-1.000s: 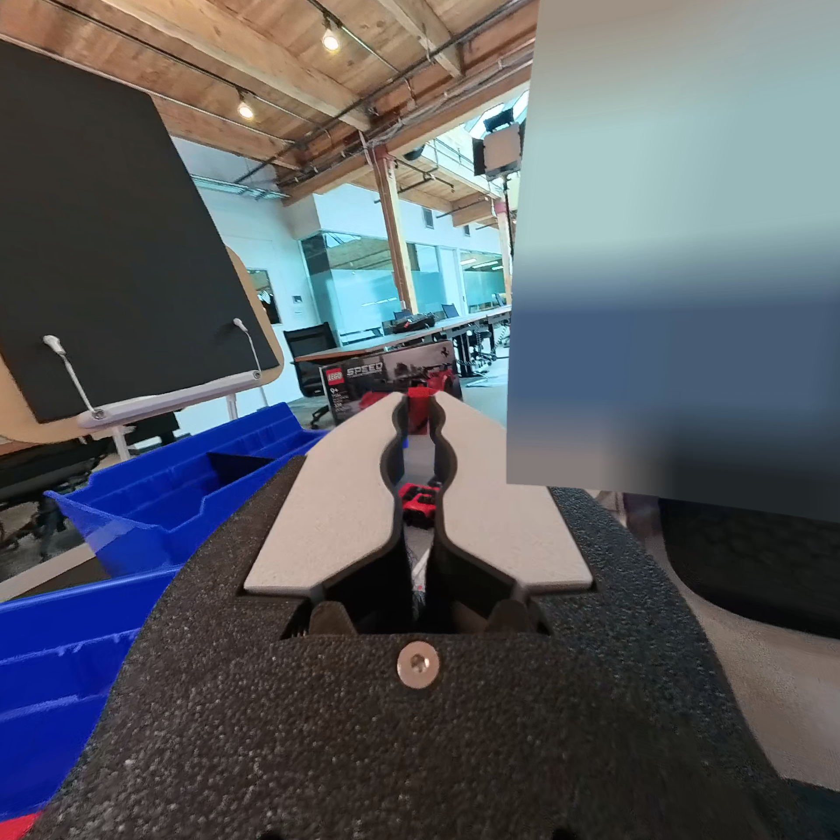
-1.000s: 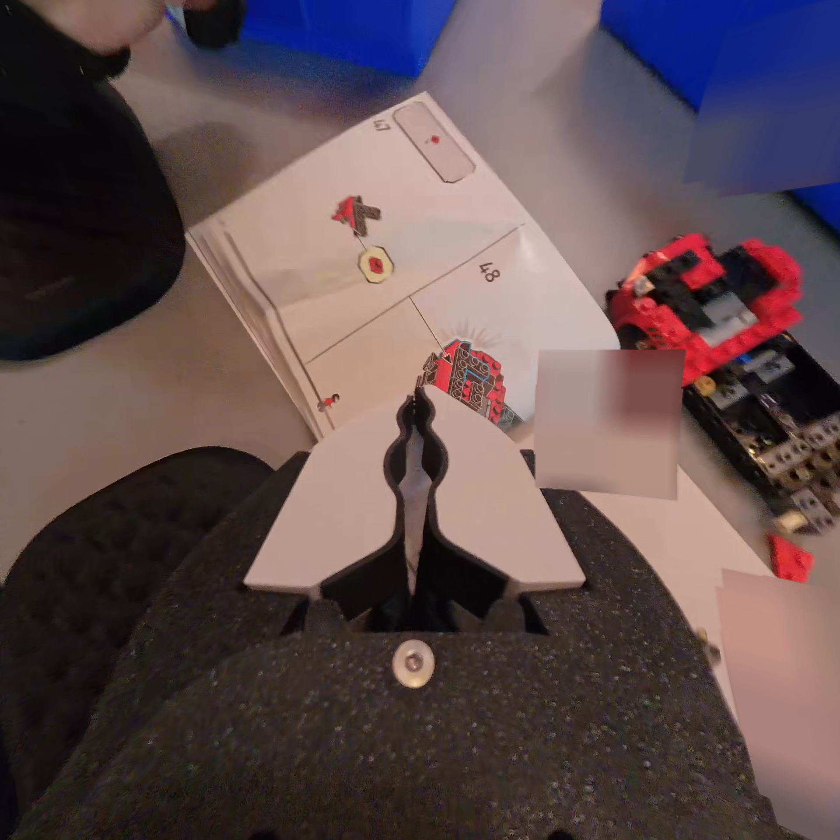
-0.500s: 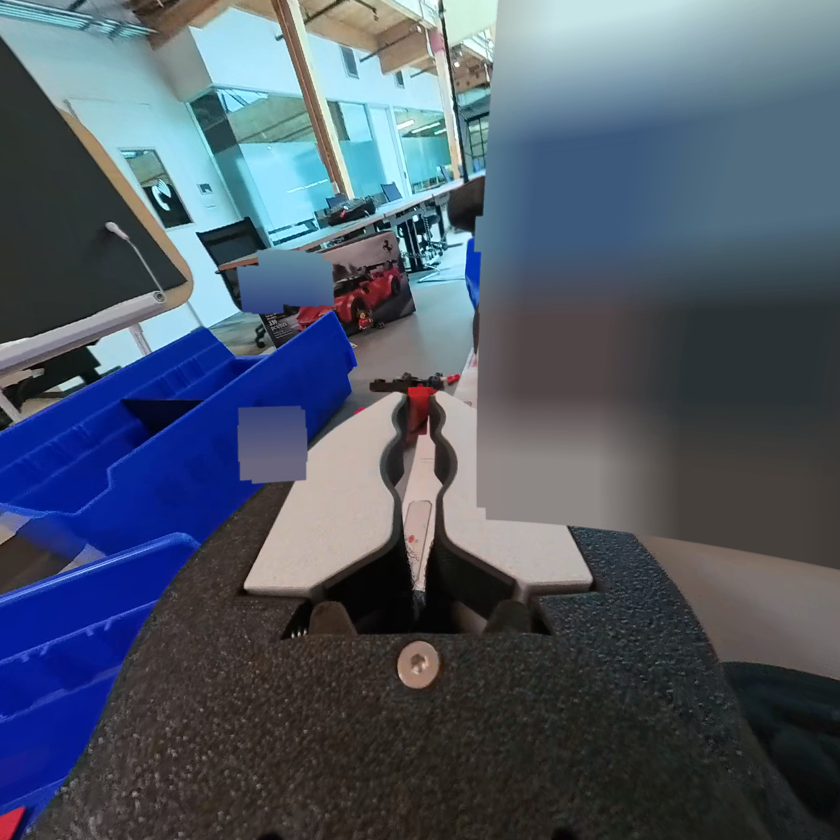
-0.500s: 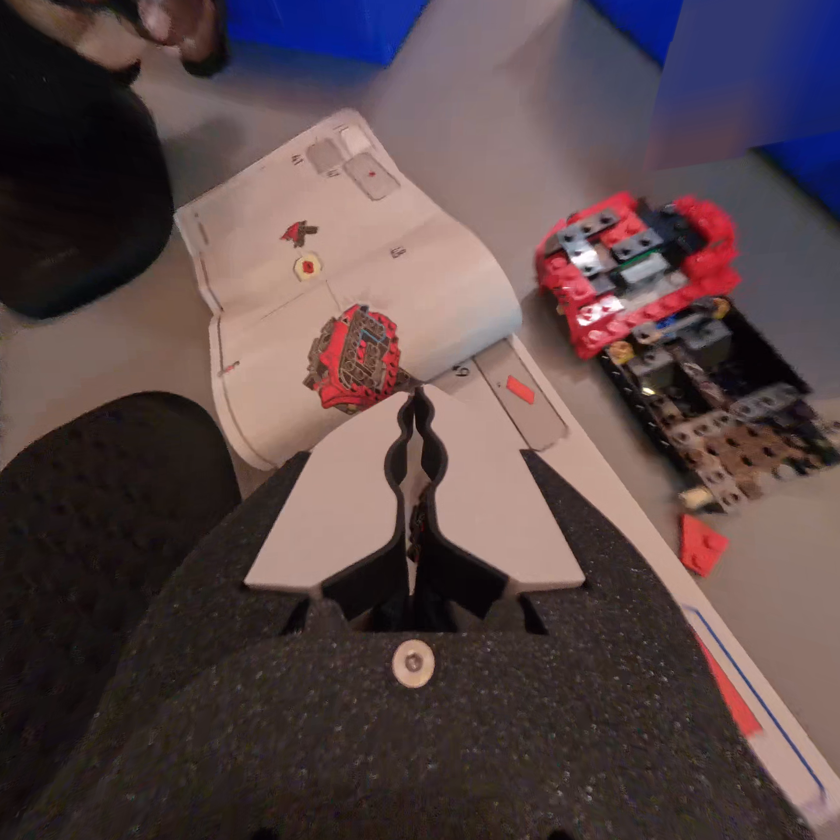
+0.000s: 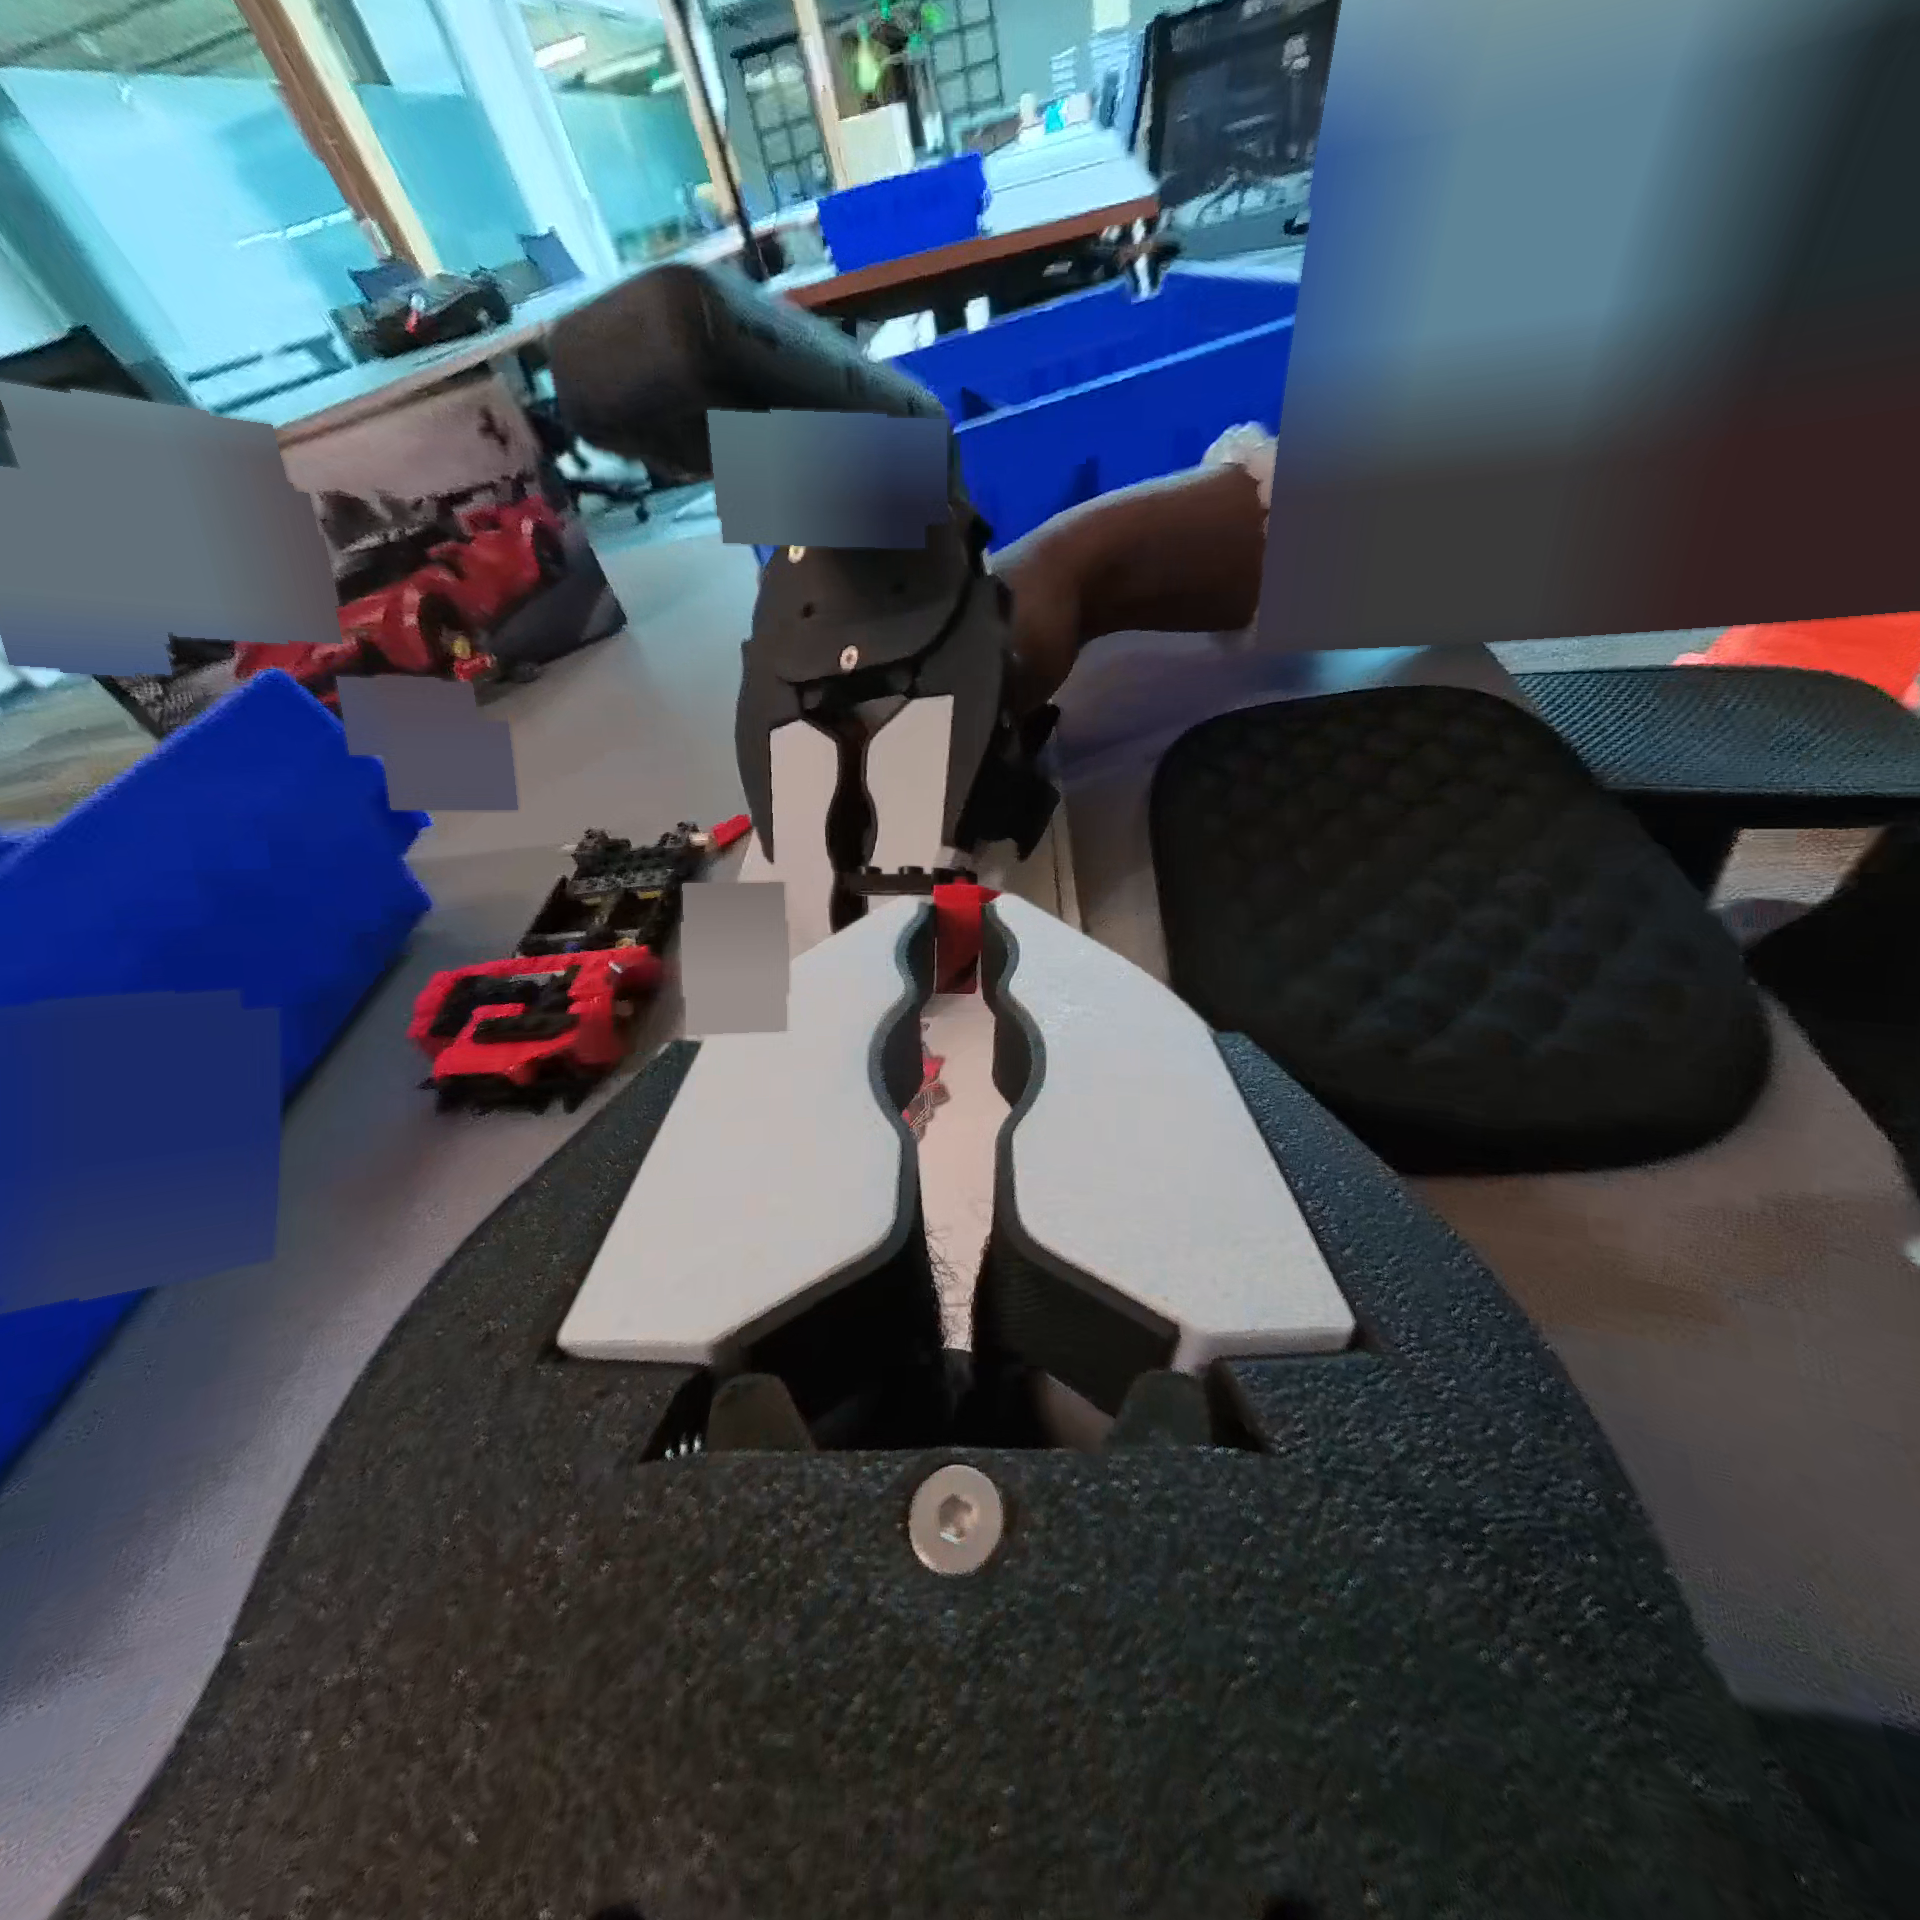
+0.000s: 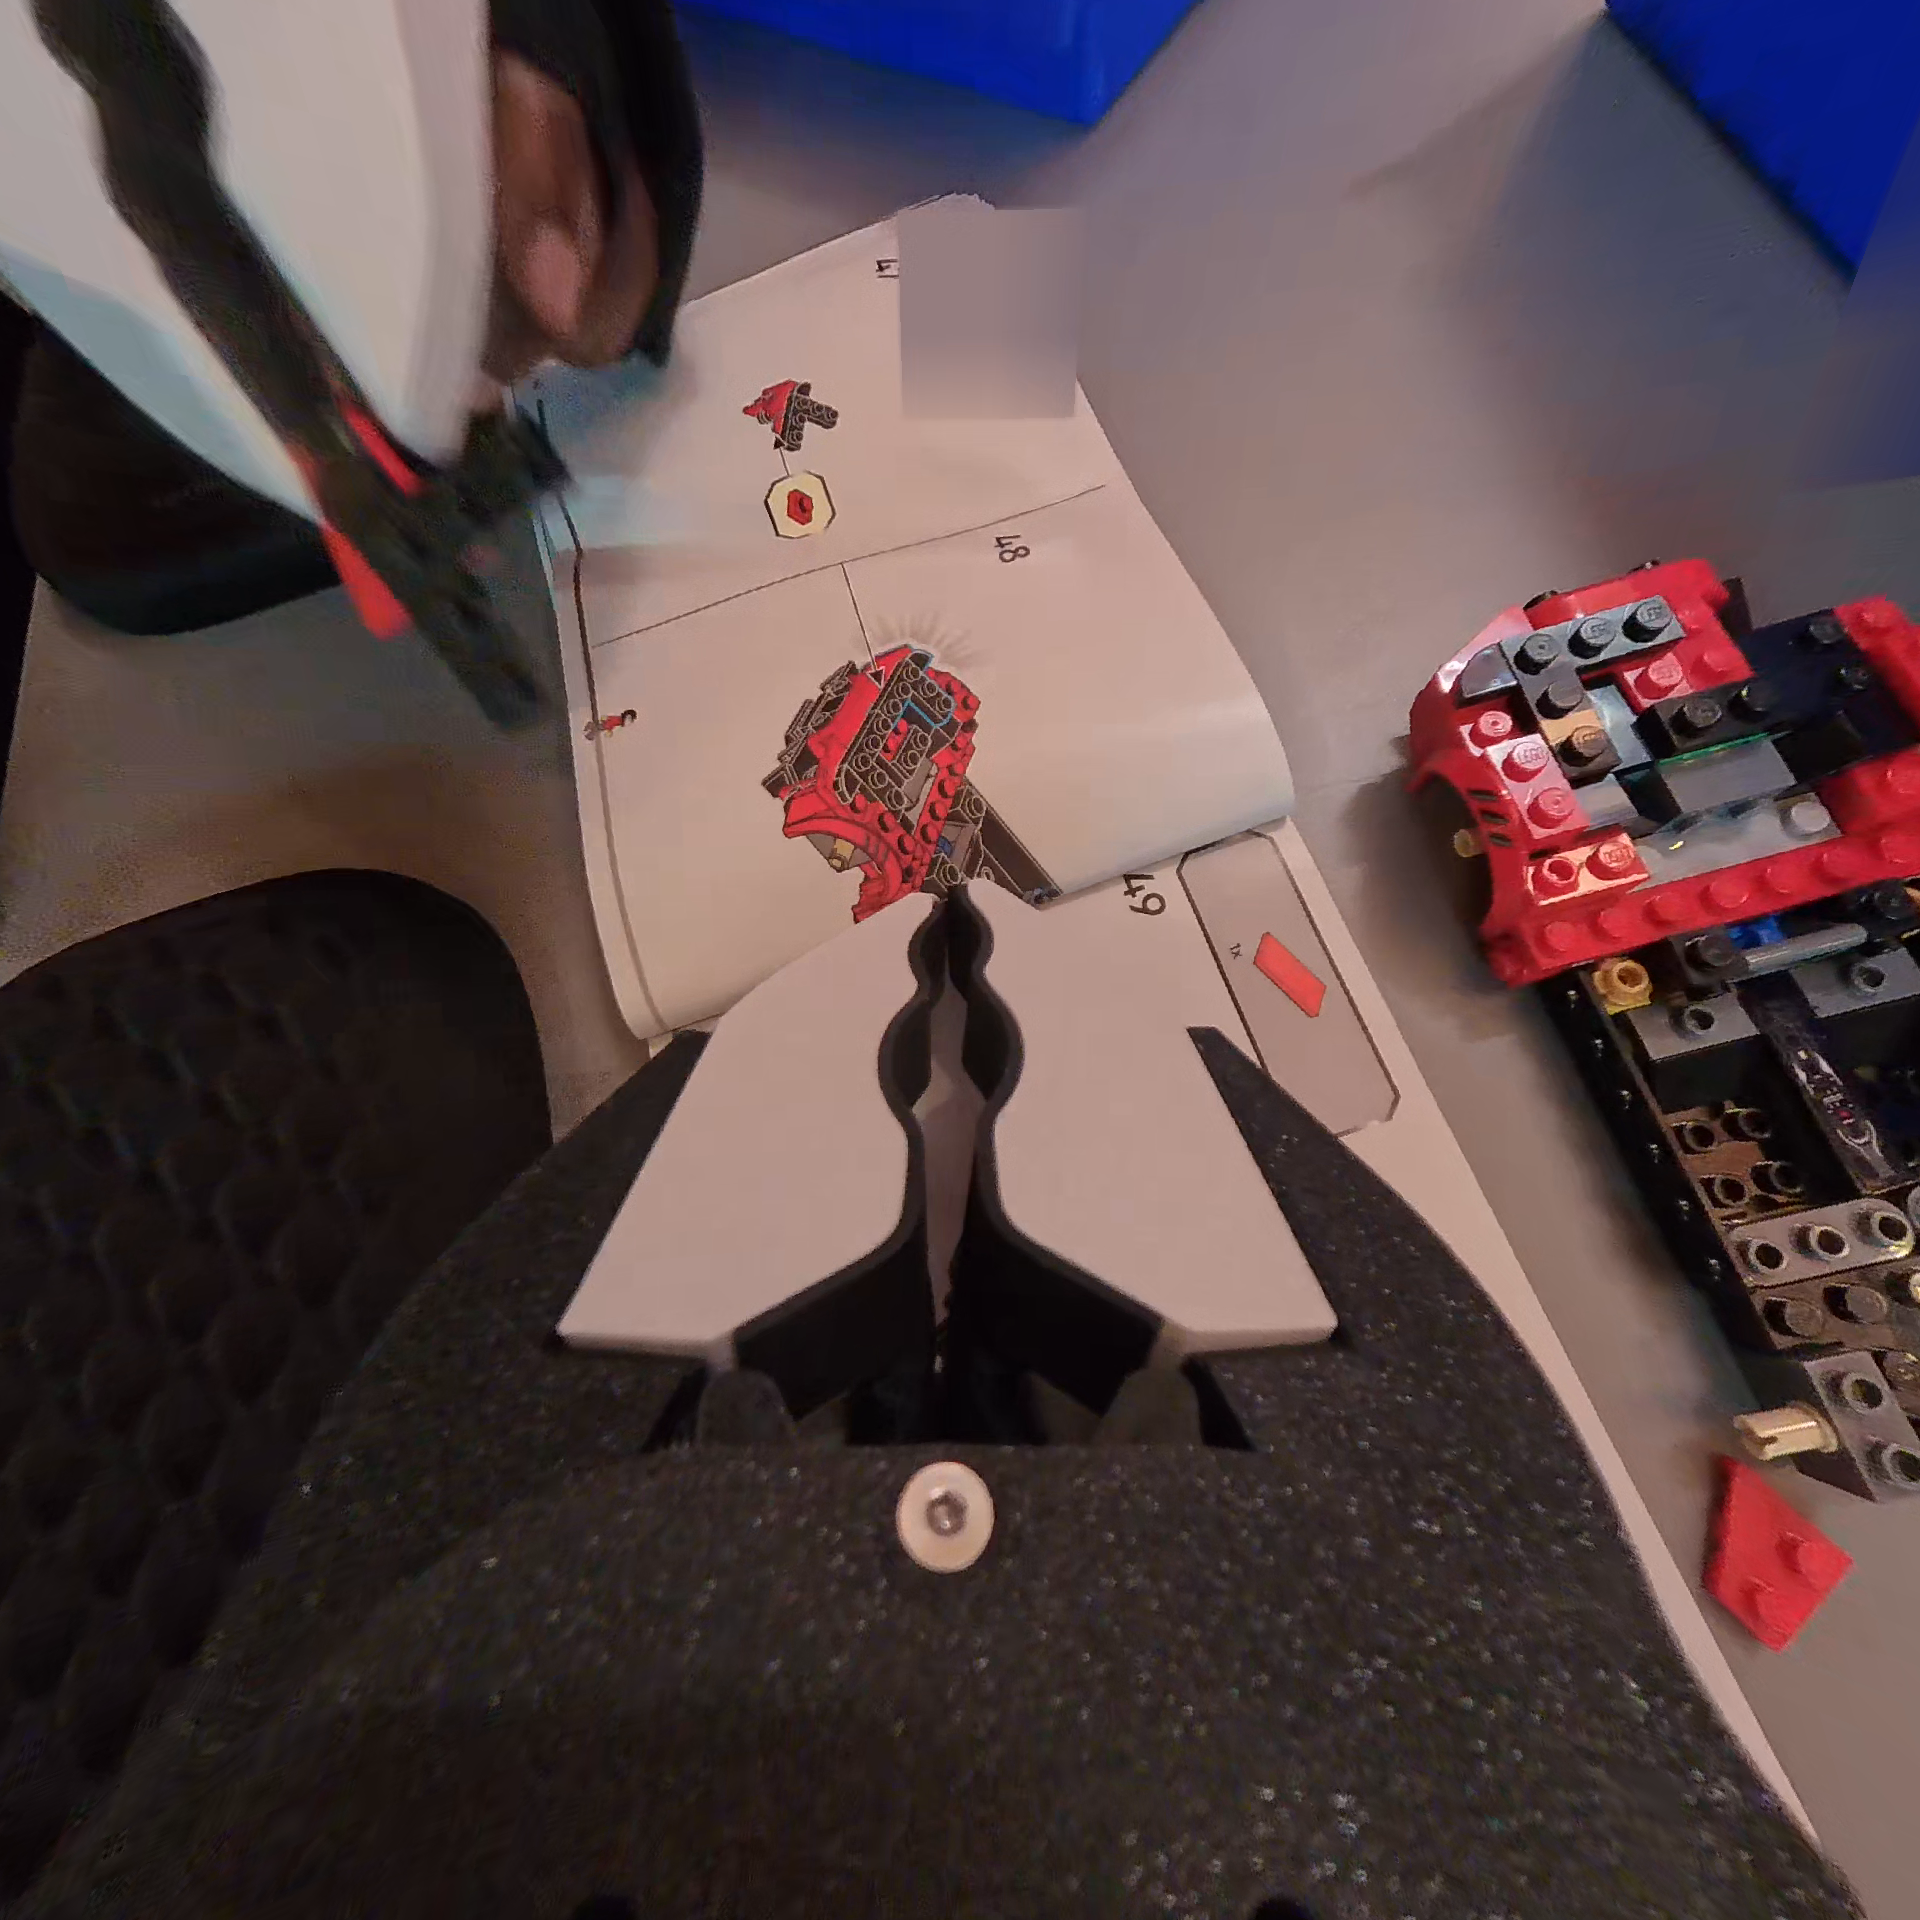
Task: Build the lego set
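Right now the left gripper (image 5: 956, 920) has its grey jaws pinching a small red lego piece (image 5: 956, 940) at their tips, with a black studded plate (image 5: 902, 878) lying across the top of that piece. Facing it at twelve o'clock in the left wrist view is the right gripper (image 5: 854, 883), pointing down toward the worktop (image 5: 644, 748); its jaws are pressed together with nothing between them, as the right wrist view shows at (image 6: 951, 914). The half-built red and black lego car (image 6: 1704, 935) sits on the grey worktop at three o'clock in the right wrist view, just beside the open white instruction booklet (image 6: 727, 675), whose pages lie under the right gripper's tips. A loose flat red lego plate (image 6: 1771, 1558) lies at four o'clock, near the car's black chassis end. At ten o'clock in that view the left gripper appears blurred with its red and black parts. A black quilted cushion (image 5: 1455, 925) rests at three o'clock in the left wrist view, blue plastic bins (image 5: 197, 831) stand at nine o'clock, and the set's printed cardboard box (image 5: 457, 561) stands at eleven o'clock.
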### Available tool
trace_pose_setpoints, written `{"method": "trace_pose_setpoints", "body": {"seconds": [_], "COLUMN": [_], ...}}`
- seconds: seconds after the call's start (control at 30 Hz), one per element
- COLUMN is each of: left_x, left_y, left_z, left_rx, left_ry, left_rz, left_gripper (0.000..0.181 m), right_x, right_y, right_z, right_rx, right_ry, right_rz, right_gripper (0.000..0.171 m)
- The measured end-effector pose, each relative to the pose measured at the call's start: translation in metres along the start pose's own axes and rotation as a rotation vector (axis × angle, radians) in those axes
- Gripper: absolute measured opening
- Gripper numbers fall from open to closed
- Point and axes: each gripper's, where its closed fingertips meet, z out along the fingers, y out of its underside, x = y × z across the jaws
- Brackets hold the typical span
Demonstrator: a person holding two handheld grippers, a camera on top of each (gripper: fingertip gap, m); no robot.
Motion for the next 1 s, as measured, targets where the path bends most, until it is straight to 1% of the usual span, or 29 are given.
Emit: {"method": "trace_pose_setpoints", "body": {"seconds": [0.03, 0.1, 0.17, 0.23, 0.33, 0.37, 0.47, 0.5, 0.6, 0.63, 0.67, 0.7, 0.73, 0.77, 0.83, 0.9, 1.0], "left_x": [0.000, 0.005, 0.010, 0.014, 0.015, 0.016, 0.020, 0.021, 0.022, 0.021, 0.021, 0.021, 0.021, 0.021, 0.021, 0.021, 0.021], "left_y": [0.007, 0.025, 0.035, 0.047, 0.051, 0.053, 0.062, 0.064, 0.063, 0.063, 0.062, 0.063, 0.062, 0.063, 0.063, 0.063, 0.063], "left_z": [0.008, 0.017, 0.021, 0.023, 0.024, 0.023, 0.024, 0.025, 0.024, 0.024, 0.023, 0.024, 0.024, 0.024, 0.023, 0.023, 0.023], "left_rx": [-0.029, -0.131, -0.207, -0.290, -0.323, -0.332, -0.396, -0.406, -0.400, -0.398, -0.397, -0.398, -0.398, -0.398, -0.400, -0.402, -0.403], "left_ry": [-0.008, 0.030, 0.050, 0.061, 0.061, 0.065, 0.087, 0.086, 0.095, 0.099, 0.102, 0.102, 0.102, 0.102, 0.103, 0.099, 0.098], "left_rz": [-0.004, 0.000, 0.029, 0.059, 0.075, 0.070, 0.091, 0.108, 0.105, 0.093, 0.085, 0.084, 0.085, 0.087, 0.088, 0.094, 0.101], "left_gripper": [0.007, 0.007, 0.007, 0.007, 0.007, 0.007, 0.007, 0.007, 0.007, 0.007, 0.007, 0.007, 0.007, 0.007, 0.007, 0.007, 0.007], "right_x": [0.000, -0.001, -0.013, -0.022, -0.022, -0.017, 0.010, 0.019, 0.031, 0.030, 0.022, 0.011, 0.005, 0.006, 0.011, 0.027, 0.040], "right_y": [0.000, -0.001, 0.000, 0.003, 0.003, 0.001, -0.004, -0.003, -0.010, -0.018, -0.026, -0.030, -0.024, -0.012, -0.016, -0.020, -0.021], "right_z": [0.000, -0.001, -0.001, 0.000, 0.001, 0.002, 0.006, 0.006, 0.008, 0.006, 0.004, 0.004, 0.007, 0.013, 0.016, 0.017, 0.017], "right_rx": [0.002, 0.011, 0.009, -0.032, -0.076, -0.062, -0.015, -0.017, 0.002, 0.046, 0.090, 0.093, 0.039, -0.040, -0.013, 0.027, 0.054], "right_ry": [0.003, -0.004, -0.093, -0.169, -0.252, -0.247, -0.133, -0.077, 0.005, -0.004, -0.071, -0.151, -0.189, -0.171, -0.183, -0.112, -0.012], "right_rz": [-0.004, -0.008, 0.003, 0.046, 0.171, 0.221, 0.351, 0.343, 0.286, 0.263, 0.260, 0.266, 0.263, 0.249, 0.316, 0.381, 0.399], "right_gripper": [0.000, 0.000, 0.000, 0.000, 0.000, 0.000, 0.000, 0.000, 0.000, 0.000, 0.000, 0.000, 0.000, 0.001, 0.000, 0.000, 0.000]}}
